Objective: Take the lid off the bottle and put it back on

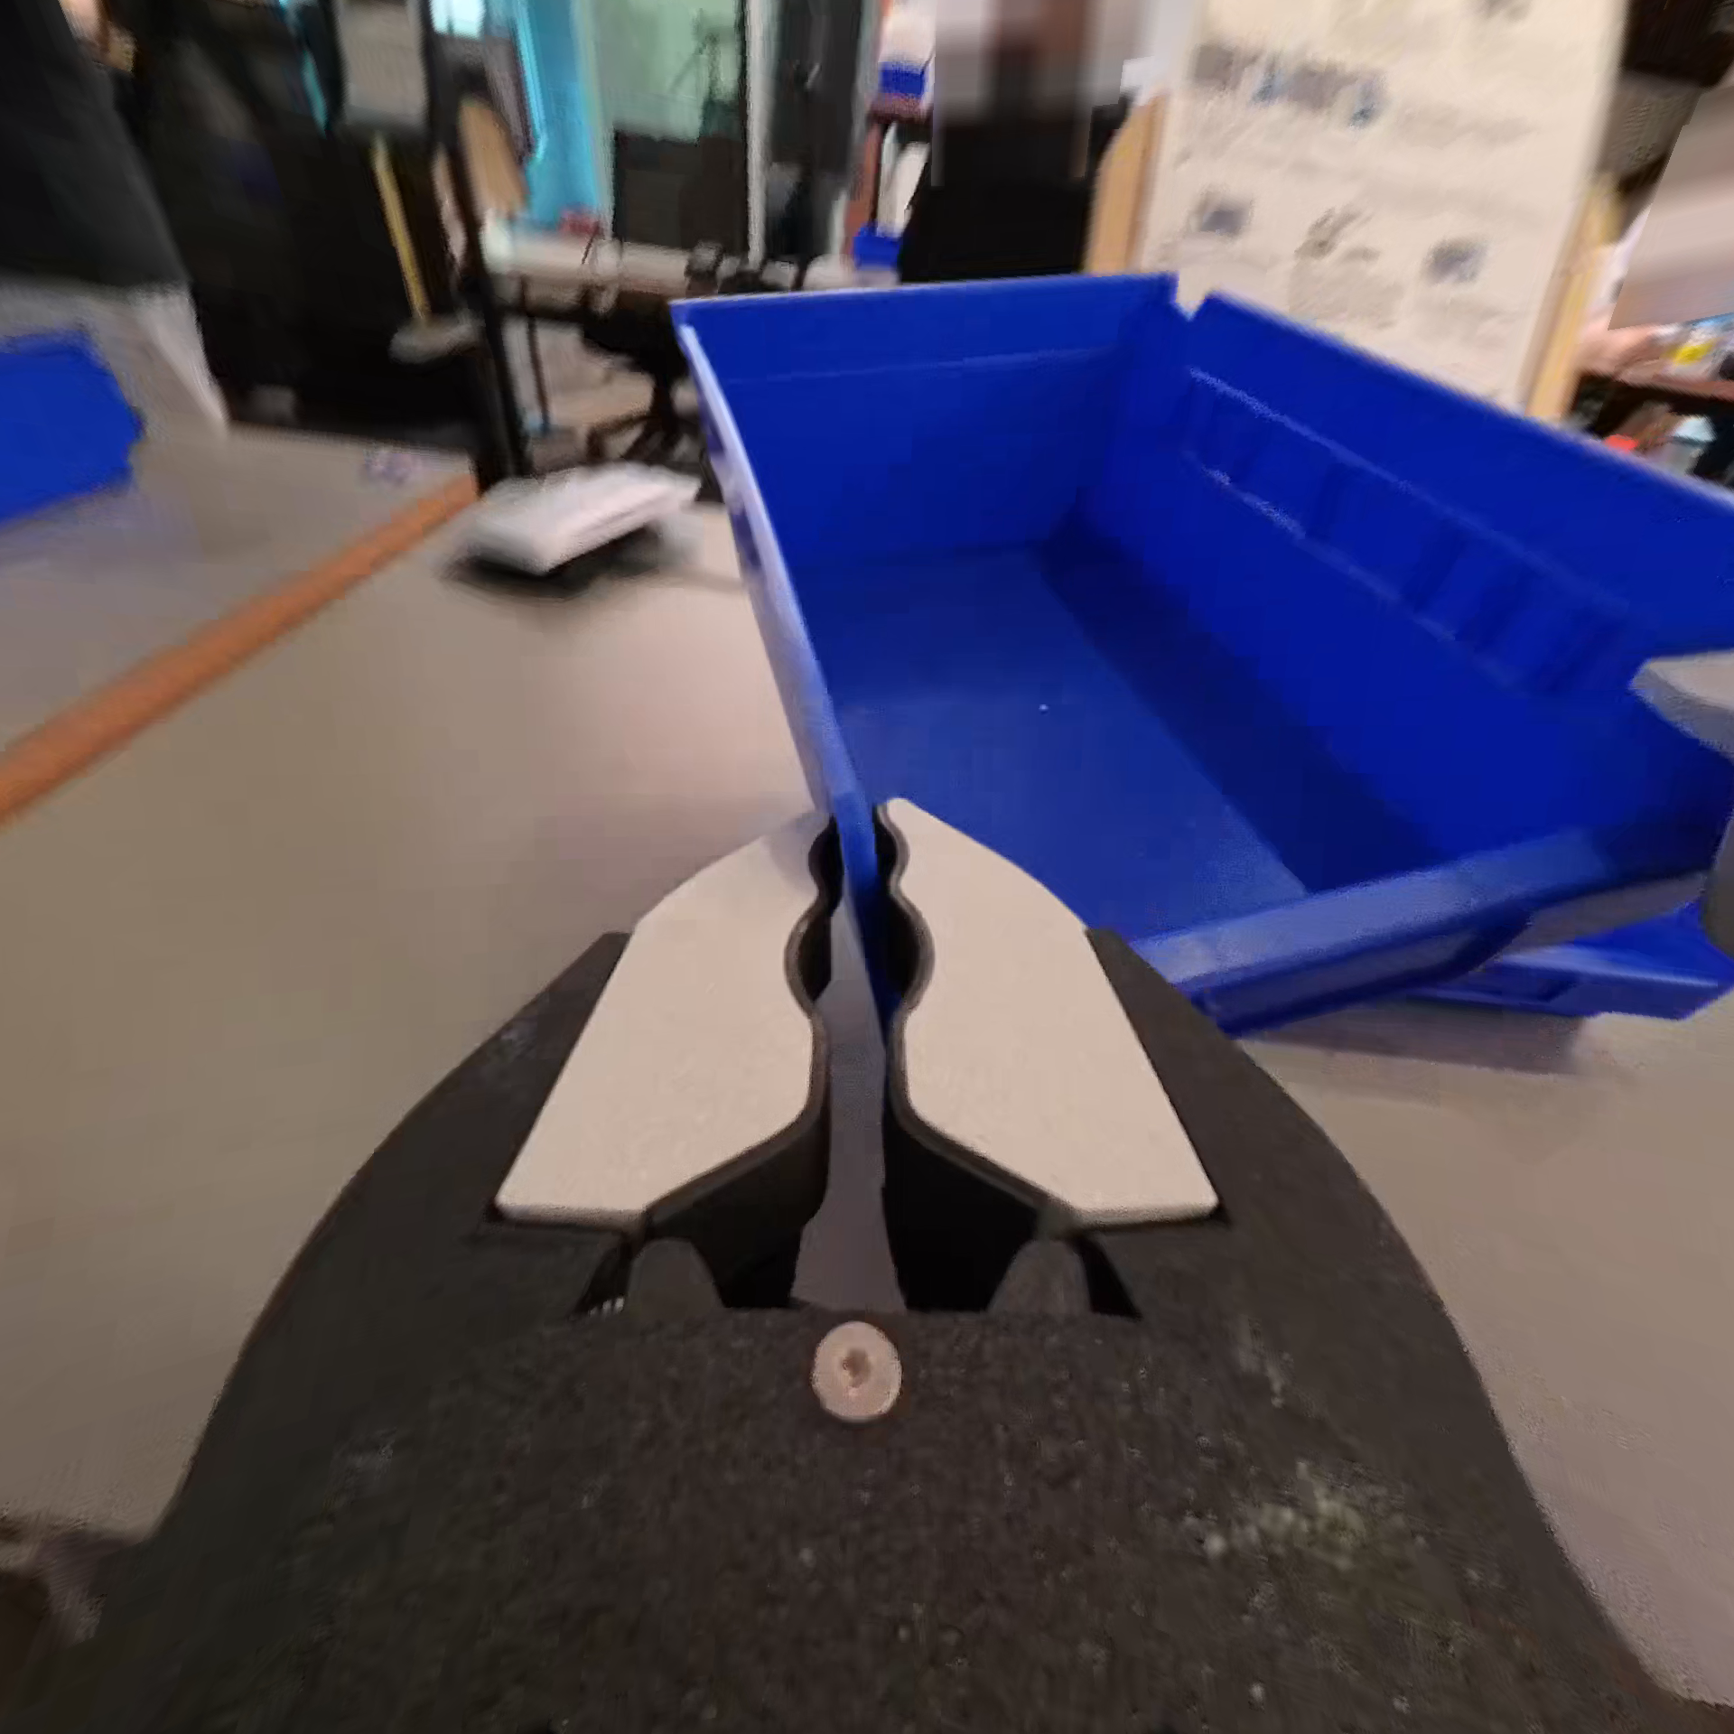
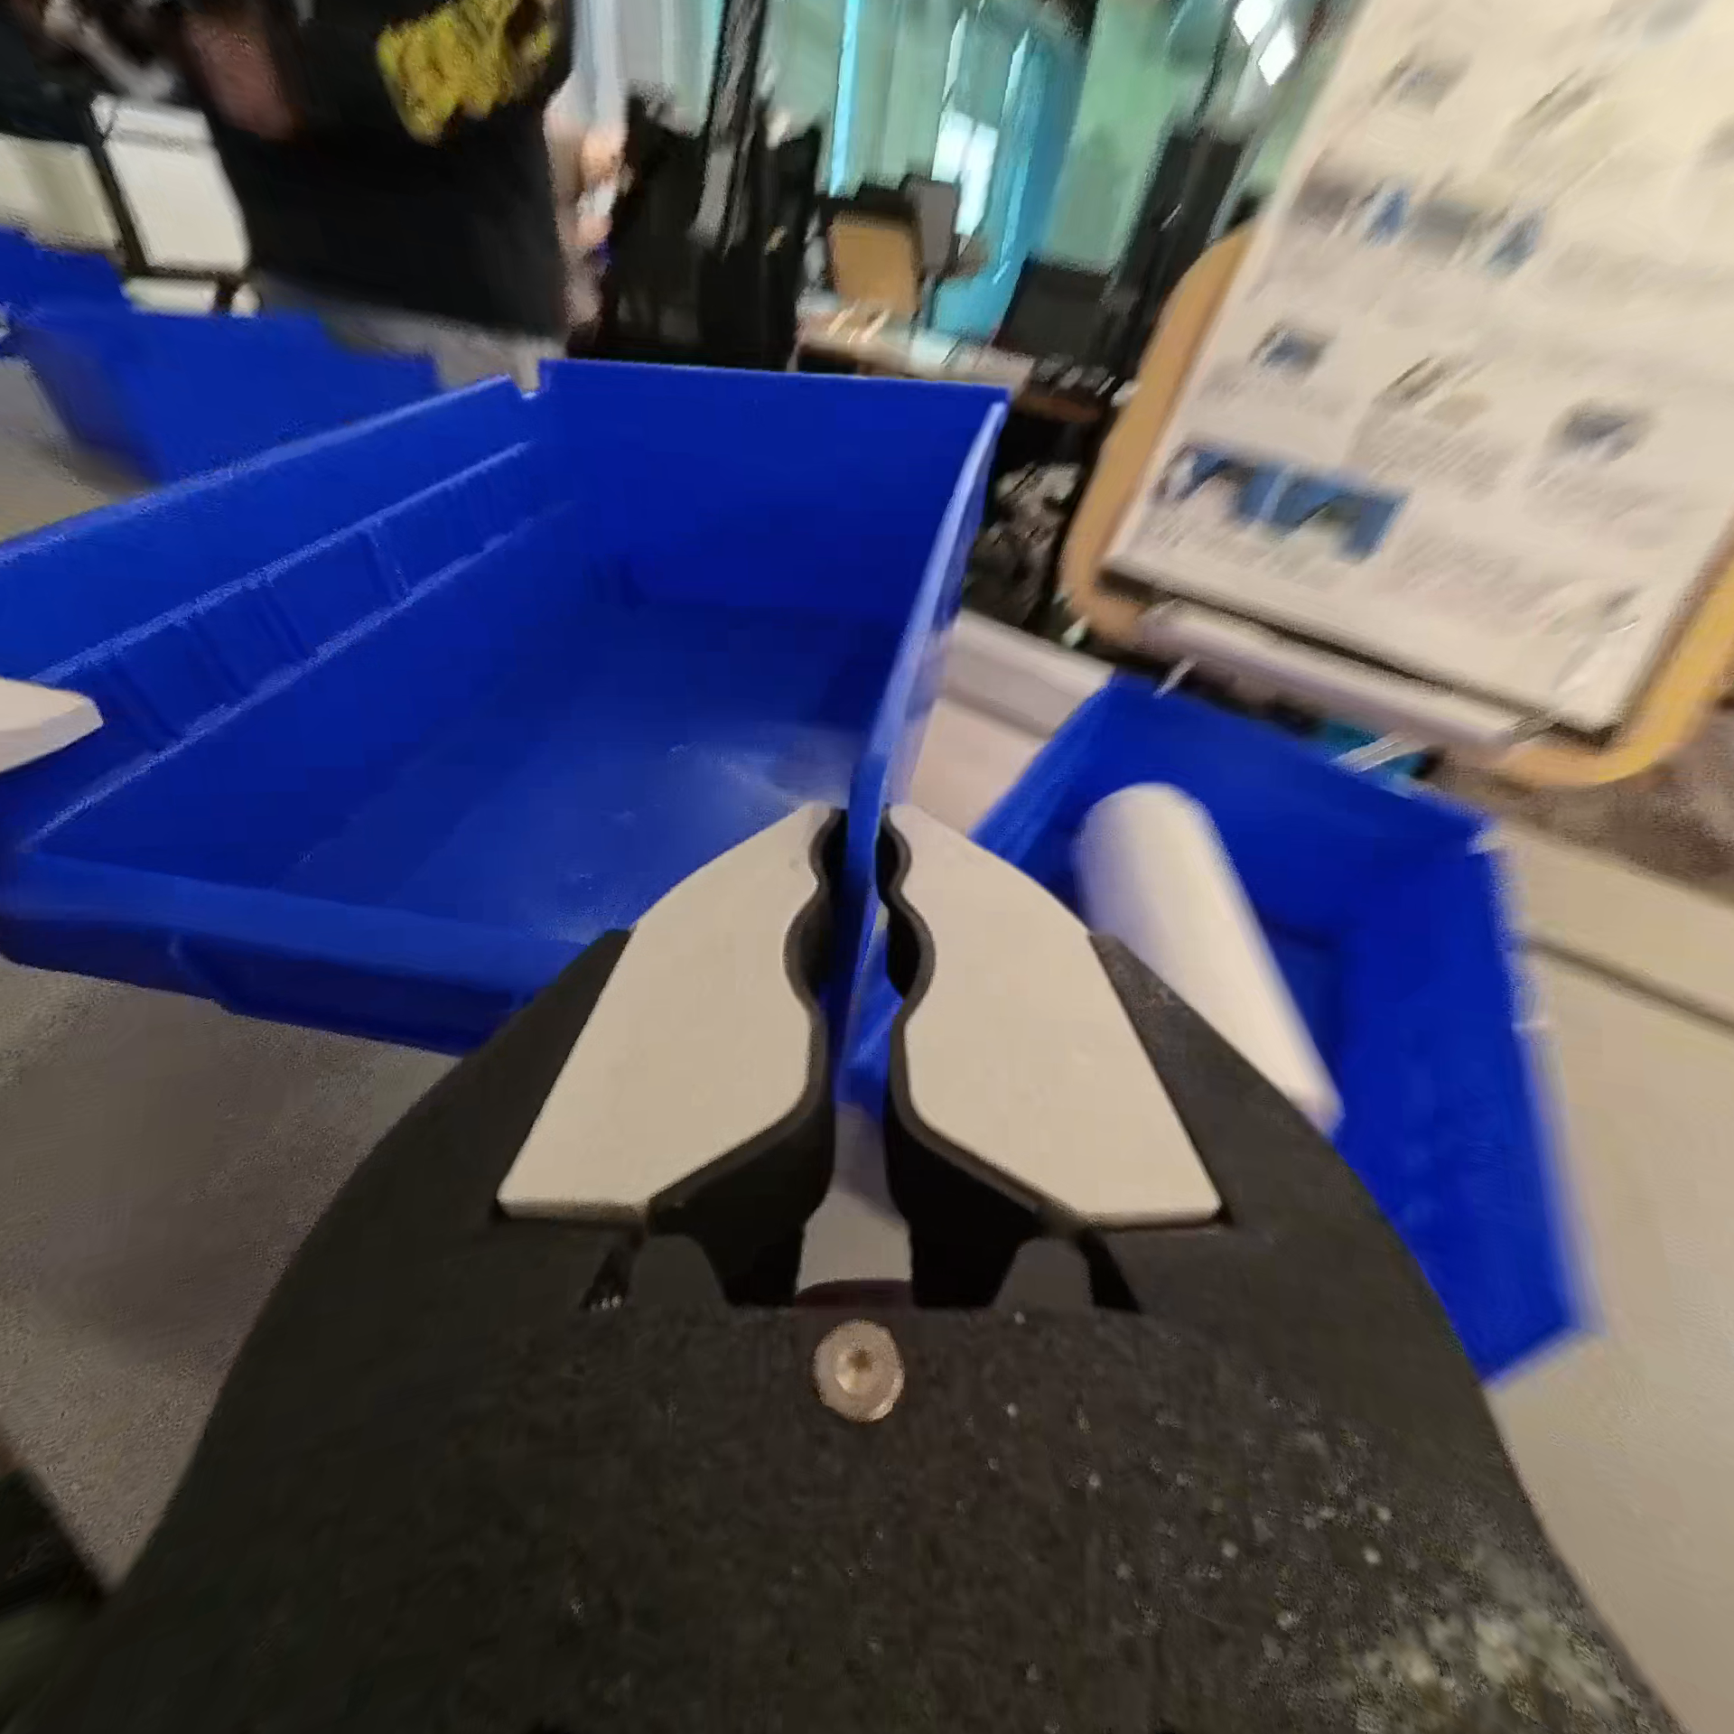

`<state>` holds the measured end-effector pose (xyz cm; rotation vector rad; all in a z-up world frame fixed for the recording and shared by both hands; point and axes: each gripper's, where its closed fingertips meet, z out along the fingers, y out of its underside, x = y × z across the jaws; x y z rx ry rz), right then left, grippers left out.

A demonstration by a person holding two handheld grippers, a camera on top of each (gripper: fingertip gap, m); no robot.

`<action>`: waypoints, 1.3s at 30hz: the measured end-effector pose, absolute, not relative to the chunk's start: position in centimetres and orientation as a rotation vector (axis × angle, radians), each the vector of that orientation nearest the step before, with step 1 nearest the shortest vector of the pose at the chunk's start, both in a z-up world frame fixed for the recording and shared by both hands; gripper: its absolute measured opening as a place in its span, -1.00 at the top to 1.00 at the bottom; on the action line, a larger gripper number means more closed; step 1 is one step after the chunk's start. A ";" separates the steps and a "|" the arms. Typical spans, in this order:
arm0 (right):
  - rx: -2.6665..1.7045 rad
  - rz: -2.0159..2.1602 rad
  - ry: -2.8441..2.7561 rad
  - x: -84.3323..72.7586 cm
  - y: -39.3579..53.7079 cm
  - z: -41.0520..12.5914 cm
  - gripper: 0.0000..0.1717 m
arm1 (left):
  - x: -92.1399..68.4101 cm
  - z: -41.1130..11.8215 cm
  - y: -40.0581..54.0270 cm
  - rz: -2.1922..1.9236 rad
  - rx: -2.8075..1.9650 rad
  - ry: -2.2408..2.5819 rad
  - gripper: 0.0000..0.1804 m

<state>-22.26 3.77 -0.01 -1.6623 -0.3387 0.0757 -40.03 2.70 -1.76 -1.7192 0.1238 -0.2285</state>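
My left gripper (image 1: 859,826) is shut on the left side wall of an empty blue bin (image 1: 938,450) that stands on the grey table. My right gripper (image 2: 861,826) is shut on the same bin's right side wall (image 2: 924,600). Each wall's thin rim runs between the pads, which press on it. The other gripper's fingertip shows at the edge of each view (image 1: 1689,694) (image 2: 38,722). A white cylindrical bottle (image 2: 1182,920) lies in a second blue bin (image 2: 1426,1032) just right of the held one. No lid can be made out.
More blue bins stand at the far left (image 2: 188,394) (image 1: 56,422). A white object (image 1: 572,516) lies on the table beyond an orange stripe (image 1: 235,638). A poster board (image 2: 1454,375) leans at the right. A person (image 2: 403,141) stands behind the table.
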 end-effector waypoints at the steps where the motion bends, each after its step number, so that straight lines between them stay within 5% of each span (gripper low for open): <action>1: -1.611 0.040 -0.308 -20.3 3.3 2.1 0.94 | -38.1 0.2 2.7 -0.223 -1.664 0.173 0.95; 6: -1.433 -0.116 -0.122 -9.1 1.1 10.8 0.95 | -26.4 8.6 3.8 -0.308 -1.501 0.320 0.94; 10: -1.438 -0.243 0.071 2.4 -0.2 13.0 0.97 | -14.4 10.0 4.8 -0.379 -1.528 0.469 0.94; 21: -1.851 -0.141 0.385 25.6 0.1 -4.5 0.96 | 7.7 -5.4 5.6 -0.409 -1.866 0.647 0.94; 31: -1.928 0.150 0.303 28.3 -1.9 -11.8 0.91 | 10.6 -12.8 2.6 -0.589 -1.936 0.743 0.85; 39: -1.866 0.410 0.348 27.7 -2.6 -11.8 0.75 | 11.1 -13.9 0.3 -0.673 -1.921 0.905 0.50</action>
